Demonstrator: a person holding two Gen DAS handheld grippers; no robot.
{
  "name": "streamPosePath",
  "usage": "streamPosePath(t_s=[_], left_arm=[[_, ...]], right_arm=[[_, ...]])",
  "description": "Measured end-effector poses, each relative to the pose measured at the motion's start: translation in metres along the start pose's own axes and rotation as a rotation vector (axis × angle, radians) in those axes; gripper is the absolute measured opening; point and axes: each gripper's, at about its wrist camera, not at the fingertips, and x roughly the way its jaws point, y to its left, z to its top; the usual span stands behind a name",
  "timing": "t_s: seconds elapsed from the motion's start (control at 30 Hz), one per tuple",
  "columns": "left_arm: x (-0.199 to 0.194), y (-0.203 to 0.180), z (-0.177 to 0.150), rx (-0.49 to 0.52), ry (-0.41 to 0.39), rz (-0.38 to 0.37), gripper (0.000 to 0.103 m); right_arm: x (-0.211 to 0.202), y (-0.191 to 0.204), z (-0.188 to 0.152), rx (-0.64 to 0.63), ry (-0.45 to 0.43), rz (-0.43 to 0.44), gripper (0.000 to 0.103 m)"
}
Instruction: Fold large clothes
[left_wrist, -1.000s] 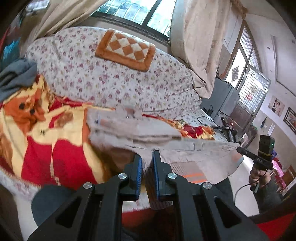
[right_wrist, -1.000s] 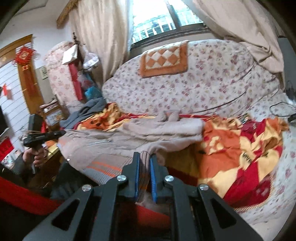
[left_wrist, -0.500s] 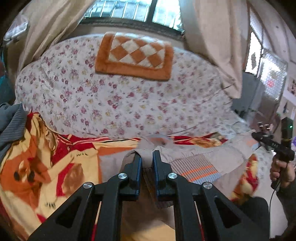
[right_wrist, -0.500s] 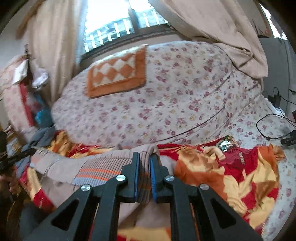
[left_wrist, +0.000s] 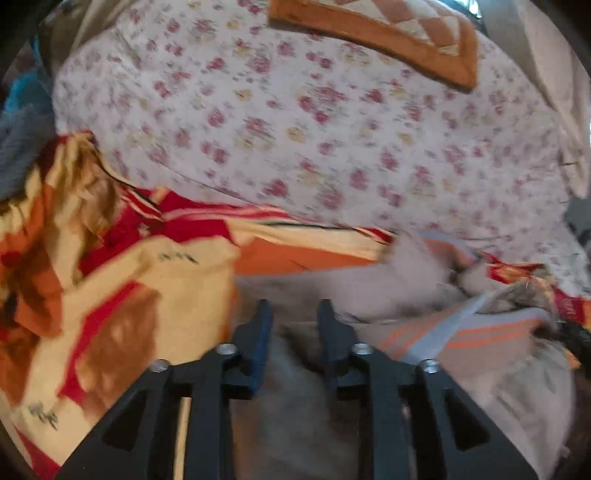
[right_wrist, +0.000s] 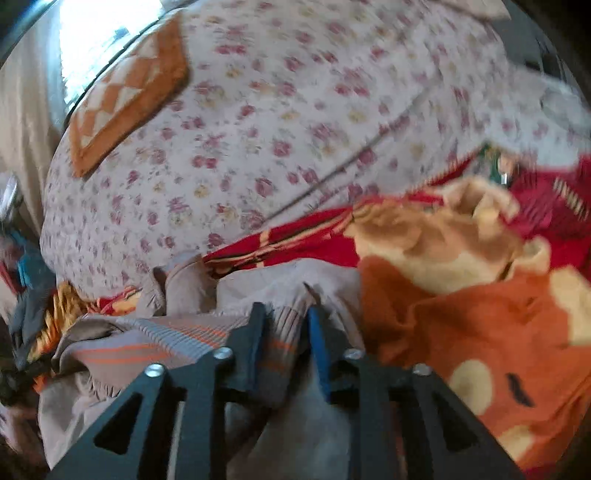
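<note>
Resting on the red, orange and cream blanket (left_wrist: 147, 280), the grey sweater (left_wrist: 369, 291) with orange stripes lies in front of the sofa's flowered back (left_wrist: 332, 140), its folded bulk gathered between the two grippers. The left gripper (left_wrist: 293, 314) has its jaws spread, with the fuzzy grey cloth lying under and between them but not pinched. The right gripper (right_wrist: 282, 317) is likewise released, its jaws parted over the ribbed, striped part of the sweater (right_wrist: 184, 332). Both views are blurred, so the exact edge of the fold is hard to read.

The main risk, as I judge it, is that the fold just laid down does not stay. The knit looks thick and springy, and a top layer set loosely on a rumpled blanket may slide or spring open once nothing holds it. On the left of the right wrist view, a sleeve or cuff (right_wrist: 181, 284) sticks up at the far edge of the sweater; if it is left out, the next fold will trap it crooked and the bundle will come out lumpy. Pulling the grippers back low could also snag the cloth on a finger and drag the layer askew. The blanket itself is bunched near the right gripper, and a careless pinch there could take blanket along with sweater.
</note>
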Motion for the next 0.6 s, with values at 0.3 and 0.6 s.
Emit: streamPosePath(t_s=[0.3, 0.6], left_arm=[[-0.045, 0.044, 0.008, -0.234, -0.161, 0.051, 0.046], [-0.051, -0.076, -0.009, 0.156, 0.088, -0.230, 0.019]], right_arm=[[-0.072, -0.012, 0.031, 0.042, -0.233, 0.126, 0.054], [-0.079, 0.067, 0.009, -0.388, 0.114, 0.102, 0.040]])
